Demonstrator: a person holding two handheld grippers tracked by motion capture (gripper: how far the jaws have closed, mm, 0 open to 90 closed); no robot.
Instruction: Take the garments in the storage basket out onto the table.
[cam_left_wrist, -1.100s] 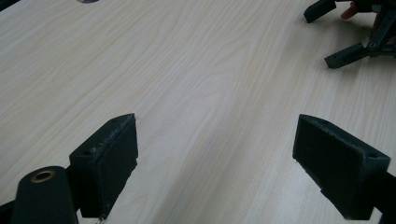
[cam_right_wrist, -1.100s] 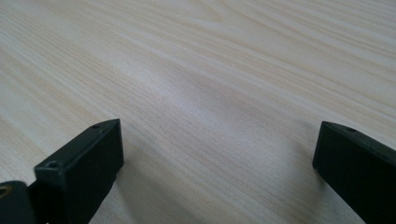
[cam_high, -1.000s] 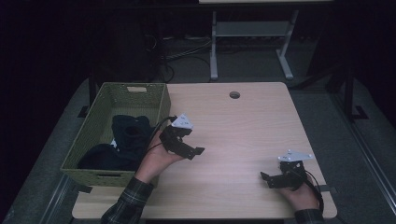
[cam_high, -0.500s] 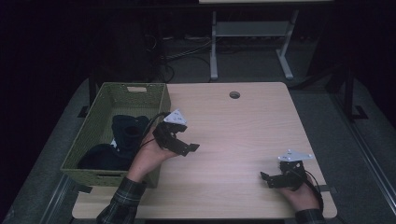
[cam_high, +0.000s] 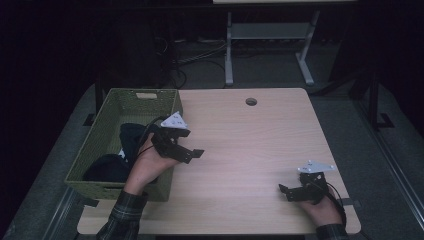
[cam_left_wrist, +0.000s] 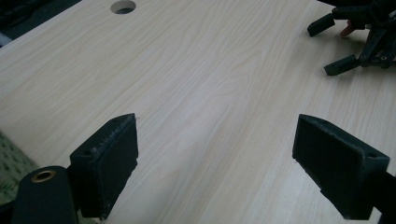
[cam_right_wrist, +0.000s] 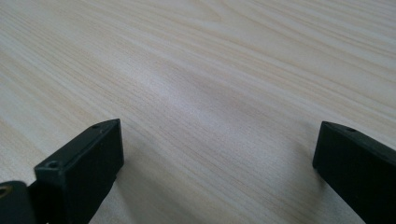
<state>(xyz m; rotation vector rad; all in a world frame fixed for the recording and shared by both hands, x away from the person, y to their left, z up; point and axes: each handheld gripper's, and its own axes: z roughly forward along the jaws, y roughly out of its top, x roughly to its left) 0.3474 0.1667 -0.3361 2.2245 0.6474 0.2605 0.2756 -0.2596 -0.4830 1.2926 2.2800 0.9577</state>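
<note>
A green woven basket (cam_high: 107, 120) stands on the left end of the light wooden table (cam_high: 250, 145), with dark clothing (cam_high: 131, 136) lying inside it. My left gripper (cam_high: 192, 144) hovers at the basket's right rim, jaws pointing right over the table. In the left gripper view it (cam_left_wrist: 229, 158) is open with nothing between its pads. My right gripper (cam_high: 286, 192) rests low near the table's front right corner and points left. In the right gripper view it (cam_right_wrist: 215, 158) stands wide open over bare wood. It also appears far off in the left gripper view (cam_left_wrist: 359, 37).
A round cable hole (cam_high: 251, 101) sits near the table's far edge. Behind the table stands a grey metal frame (cam_high: 230, 55) with cables on a dark floor. The basket's corner (cam_left_wrist: 9, 163) shows low on the left.
My left gripper has drifted a little left and back, closer to the basket's rim. The right gripper has stayed put.
</note>
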